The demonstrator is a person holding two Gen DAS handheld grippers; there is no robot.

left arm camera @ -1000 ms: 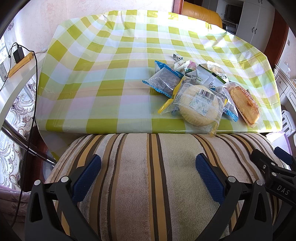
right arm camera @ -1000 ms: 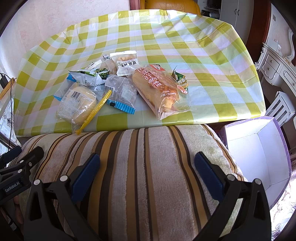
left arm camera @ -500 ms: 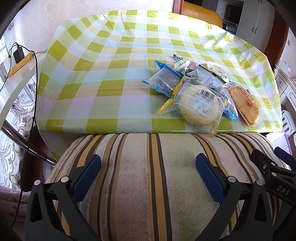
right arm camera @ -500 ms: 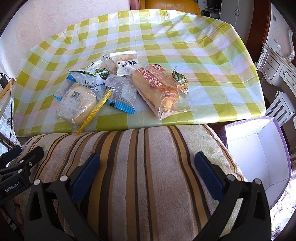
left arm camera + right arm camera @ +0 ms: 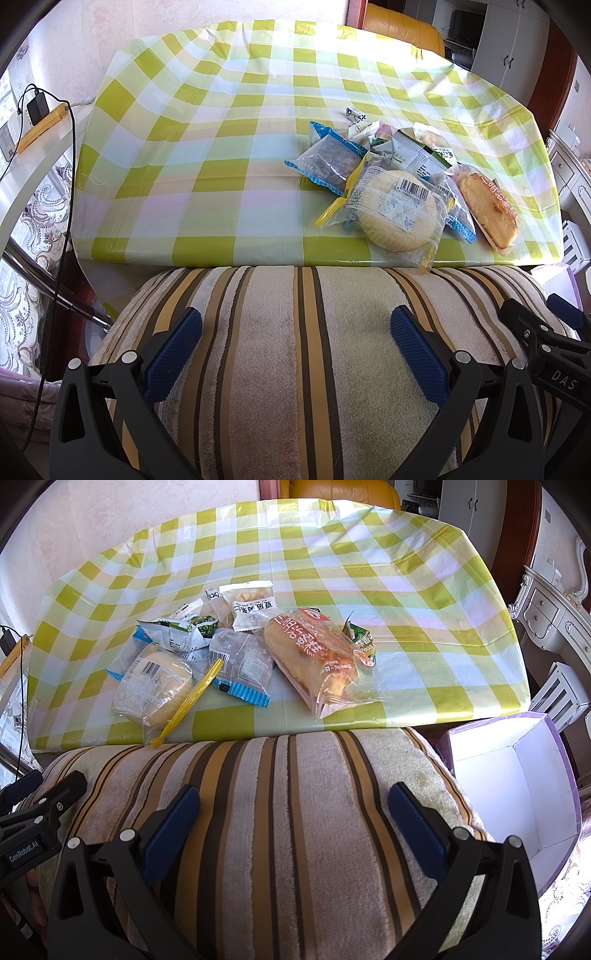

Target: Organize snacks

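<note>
The left hand-held gripper (image 5: 295, 343) hovers over a striped cushion (image 5: 314, 350), fingers spread apart and empty. On the checked bench (image 5: 424, 627) just beyond, the snacks lie heaped: a round bun pack (image 5: 155, 686), a green packet (image 5: 173, 635), a blue-edged cake pack (image 5: 243, 668), then a long bread loaf (image 5: 314, 653). The right hand-held gripper (image 5: 293, 819) is likewise apart, with a white open box (image 5: 517, 775) to its right.

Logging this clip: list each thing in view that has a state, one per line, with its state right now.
left gripper: open, holding nothing, over the striped cushion
right gripper: open, holding nothing
round bun packet: sealed, flat on the table edge
long cake loaf packet: sealed, lying flat
blue-edged packet: sealed, in the pile
white box: open, nothing visible inside
</note>
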